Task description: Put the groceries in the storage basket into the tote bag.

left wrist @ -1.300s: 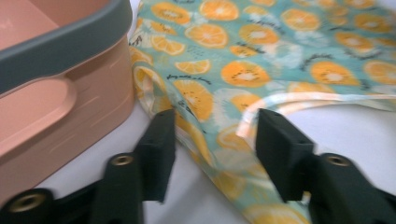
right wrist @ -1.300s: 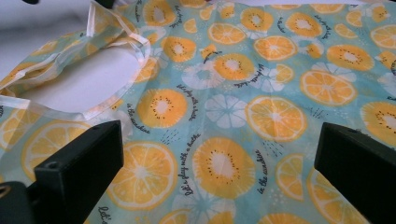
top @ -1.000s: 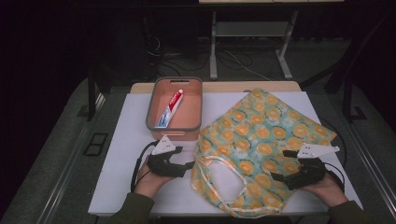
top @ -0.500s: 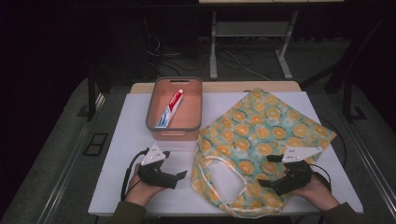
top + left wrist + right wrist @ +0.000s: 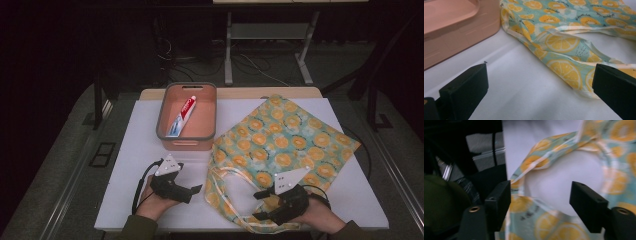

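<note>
Two grippers, both wide open, holding nothing. We see the left gripper (image 5: 196, 189) just beside the bag (image 5: 285, 145), near the tub (image 5: 186, 142). The right gripper (image 5: 258, 205) hovers over the bag's handles (image 5: 225, 192).

I see the white counter (image 5: 150, 145) lit evenly from above, the room behind it dark. My left gripper view is sharp; my right gripper view smears the patterned bag (image 5: 554, 222) with motion blur.
</note>
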{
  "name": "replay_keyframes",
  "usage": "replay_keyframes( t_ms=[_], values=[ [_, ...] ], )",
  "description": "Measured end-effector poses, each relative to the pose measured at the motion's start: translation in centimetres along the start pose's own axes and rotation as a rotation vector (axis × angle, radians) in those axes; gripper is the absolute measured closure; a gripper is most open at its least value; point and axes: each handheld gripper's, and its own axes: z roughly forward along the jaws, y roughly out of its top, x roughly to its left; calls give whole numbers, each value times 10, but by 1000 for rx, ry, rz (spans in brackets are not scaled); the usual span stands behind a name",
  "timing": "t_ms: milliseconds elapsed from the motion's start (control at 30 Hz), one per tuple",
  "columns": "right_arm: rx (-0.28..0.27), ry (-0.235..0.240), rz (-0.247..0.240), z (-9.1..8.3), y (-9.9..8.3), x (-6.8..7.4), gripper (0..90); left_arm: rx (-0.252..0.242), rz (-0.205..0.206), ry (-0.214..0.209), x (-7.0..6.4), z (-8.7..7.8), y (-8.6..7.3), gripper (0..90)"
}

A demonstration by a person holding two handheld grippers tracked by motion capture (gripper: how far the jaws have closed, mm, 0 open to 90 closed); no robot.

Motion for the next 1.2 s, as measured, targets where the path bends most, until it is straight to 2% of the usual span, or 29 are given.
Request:
replay_keyframes(
  t_ms=[33, 67, 100, 167, 233, 300, 367, 467, 600, 733, 867, 900, 933, 967, 1033, 1133, 1167, 1200],
  values=[
    [18, 5, -18, 3, 0, 1, 450, 10, 5, -4, 0, 2, 0, 0],
    [33, 13, -19, 6, 0, 2, 500, 10, 5, -4, 0, 2, 0, 0],
    [33, 13, -19, 6, 0, 2, 500, 15, 9, -5, 0, 2, -1, 0],
    [57, 26, -26, 10, -1, 3, 561, 17, 11, -6, 0, 3, -1, 0],
    [71, 32, -32, 11, -2, 2, 665, 16, 11, -7, 0, 3, -1, 0],
    [72, 35, -32, 11, -2, 2, 697, 16, 11, -7, 0, 3, 0, 0],
    [73, 50, -34, 10, -2, 1, 841, 16, 12, -7, 0, 3, 0, 0],
    [60, 41, -37, 7, -1, 0, 876, 21, 15, -10, -1, 4, 0, 0],
    [7, 8, -25, -3, 2, -4, 879, 19, 19, -7, -1, 3, 0, 0],
    [-69, -69, 0, -20, 5, -15, 879, 18, 14, -3, 0, 3, 0, 0],
    [-154, -198, 60, -45, 4, -32, 880, 18, 15, -2, 0, 3, 0, 0],
    [-154, -198, 60, -45, 4, -32, 880, 19, 15, -3, 0, 3, 0, 0],
    [-167, -226, 80, -51, 2, -38, 880, 19, 15, -3, 0, 4, 0, 0],
    [-180, -285, 124, -60, -4, -50, 880, 20, 15, -3, 0, 4, 0, 0],
    [-171, -345, 168, -66, -10, -62, 881, 20, 16, -1, 0, 4, 0, 0],
    [-136, -408, 236, -69, -20, -81, 880, 19, 15, 0, 0, 3, 0, 0],
    [-117, -428, 259, -68, -24, -88, 880, 19, 15, -1, 0, 3, 0, 0],
    [-117, -428, 259, -68, -24, -88, 880, 20, 15, 0, 0, 4, 0, 0]
  ],
)
